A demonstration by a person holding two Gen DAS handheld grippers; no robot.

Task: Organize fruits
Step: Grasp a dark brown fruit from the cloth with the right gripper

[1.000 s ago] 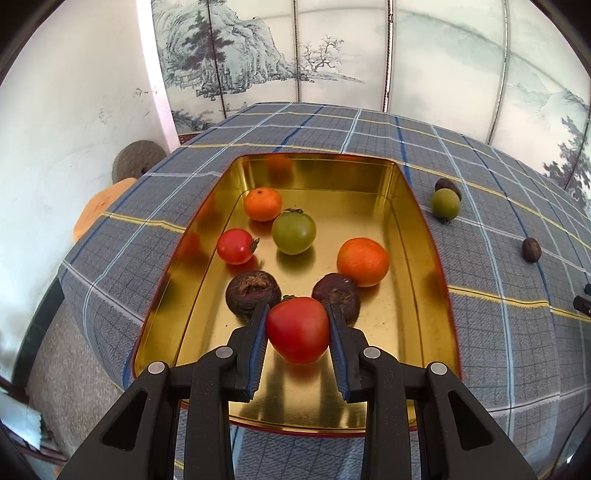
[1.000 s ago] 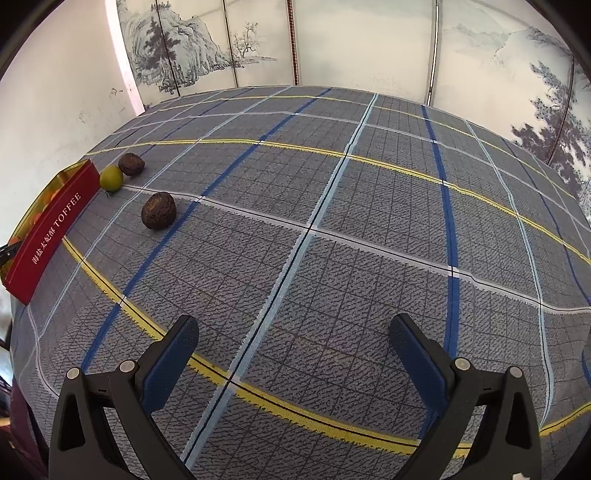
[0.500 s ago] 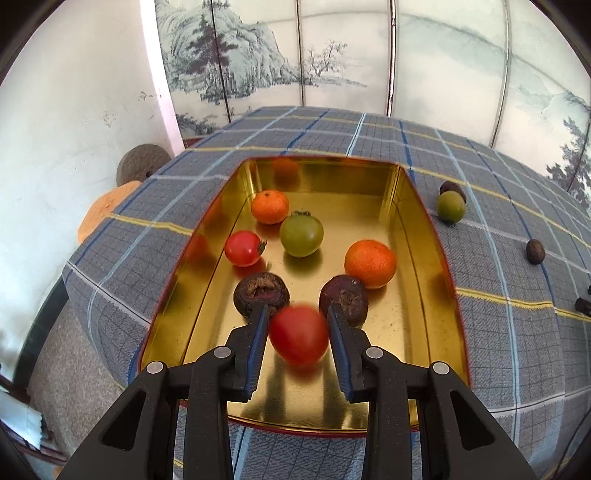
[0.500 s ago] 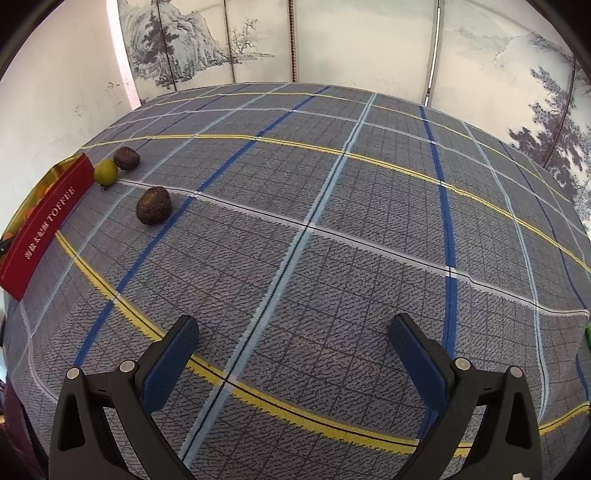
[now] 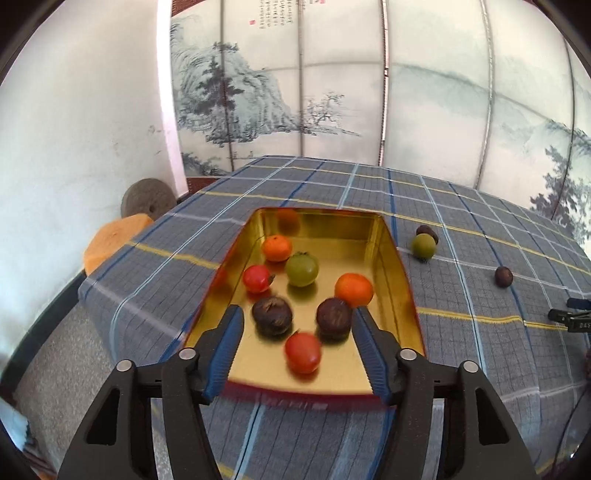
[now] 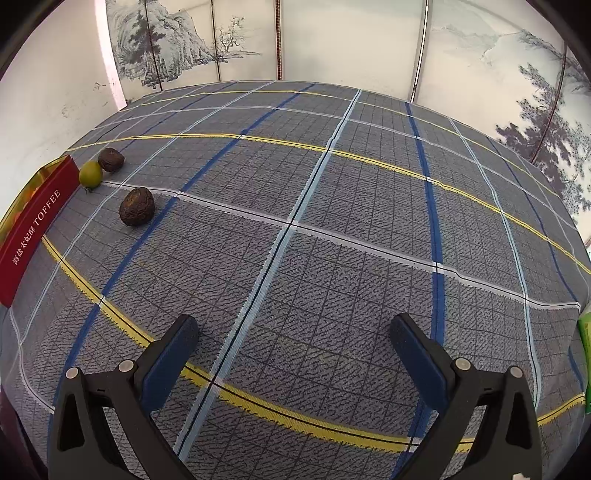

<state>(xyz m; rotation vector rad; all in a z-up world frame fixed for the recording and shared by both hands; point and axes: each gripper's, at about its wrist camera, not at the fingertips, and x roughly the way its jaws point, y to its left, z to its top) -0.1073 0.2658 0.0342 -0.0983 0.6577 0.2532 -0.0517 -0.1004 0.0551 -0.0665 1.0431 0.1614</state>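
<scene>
White lettering shows on the red outer wall of the tin (image 6: 35, 221) in the right wrist view: "TOFFEE" in capitals, with a run of Chinese characters just before it, too small to read. On the painted screen (image 5: 280, 22) in the left wrist view stand columns of dark calligraphy and a small red seal, all illegible.

Landscape-painted screen (image 5: 369, 92) behind plaid tablecloth (image 6: 332, 221).
</scene>
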